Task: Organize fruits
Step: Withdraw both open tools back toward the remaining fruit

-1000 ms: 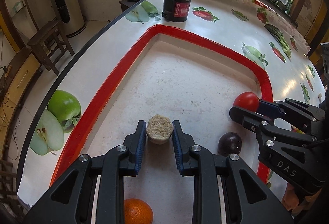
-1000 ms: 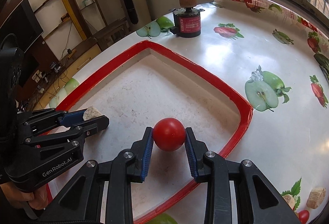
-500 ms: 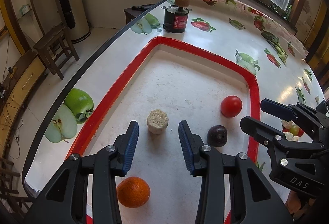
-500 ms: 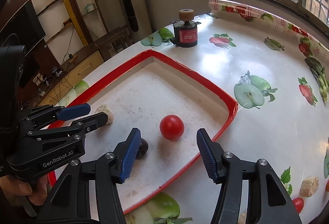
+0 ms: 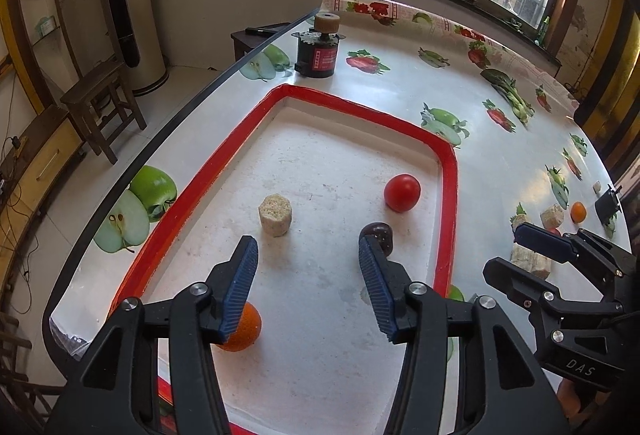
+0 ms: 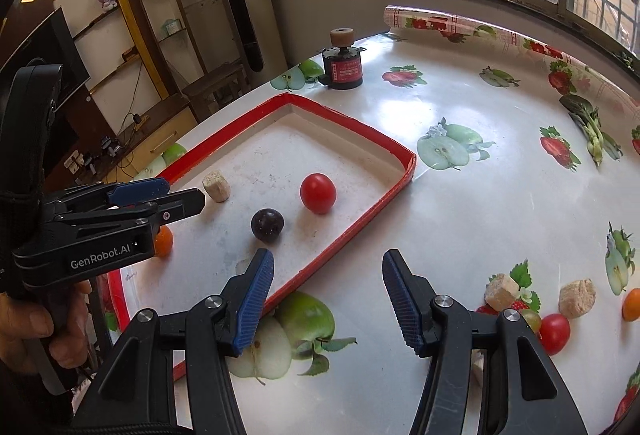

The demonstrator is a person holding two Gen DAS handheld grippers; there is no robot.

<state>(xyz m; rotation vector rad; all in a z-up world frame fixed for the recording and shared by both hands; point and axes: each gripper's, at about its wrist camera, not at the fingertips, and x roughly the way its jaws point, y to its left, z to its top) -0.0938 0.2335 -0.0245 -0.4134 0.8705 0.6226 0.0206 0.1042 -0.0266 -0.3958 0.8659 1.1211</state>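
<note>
A red-rimmed white tray (image 5: 450,171) (image 6: 404,171) holds a red tomato (image 5: 402,192) (image 6: 318,193), a dark plum (image 5: 380,233) (image 6: 267,225), a beige cut chunk (image 5: 274,215) (image 6: 216,186) and an orange (image 5: 246,329) (image 6: 163,240). My left gripper (image 5: 306,255) (image 6: 180,195) is open and empty above the tray's near part. My right gripper (image 6: 328,271) (image 5: 520,251) is open and empty, over the tray's right rim and the tablecloth.
More beige chunks (image 6: 576,297) (image 6: 498,291), a red tomato (image 6: 554,331), a small orange (image 6: 632,303) and a green grape (image 6: 528,317) lie on the fruit-print tablecloth at right. A black motor with a cork top (image 5: 320,49) (image 6: 344,65) stands beyond the tray. A wooden stool (image 5: 100,95) stands left.
Both grippers opened, released the beige chunk and the tomato into the tray, and pulled back and up. The right gripper moved right, off the tray.
</note>
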